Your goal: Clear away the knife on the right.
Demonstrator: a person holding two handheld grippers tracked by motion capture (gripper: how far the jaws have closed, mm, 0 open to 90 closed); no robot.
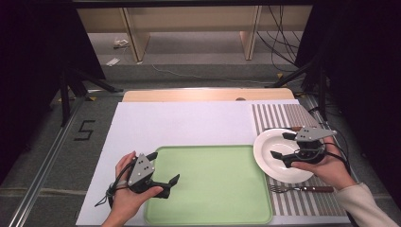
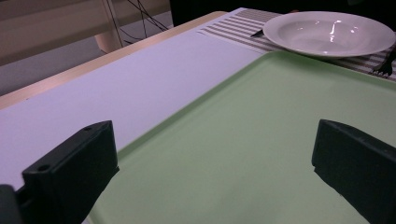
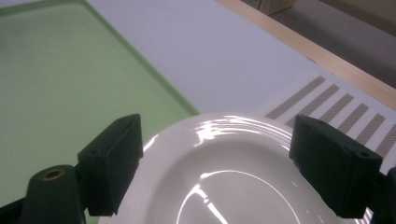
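A pale green tray [image 1: 213, 189] lies at the table's front centre. To its right a white deep plate [image 1: 276, 163] rests on a striped placemat [image 1: 283, 116]. My left gripper [image 1: 164, 167] hovers over the tray's left edge, open and holding nothing; its view looks across the tray [image 2: 261, 140] toward the plate [image 2: 329, 32]. Open as well, my right gripper [image 1: 282, 145] hangs just above the plate, and its jaws frame the plate [image 3: 224, 177] with the tray [image 3: 70, 93] beyond.
A fork [image 1: 300, 188] with a wooden handle lies on the placemat in front of the plate, and a knife [image 1: 283, 128] lies behind the plate. White paper [image 1: 179, 123] covers the tabletop behind the tray. Cables run across the floor beyond the table.
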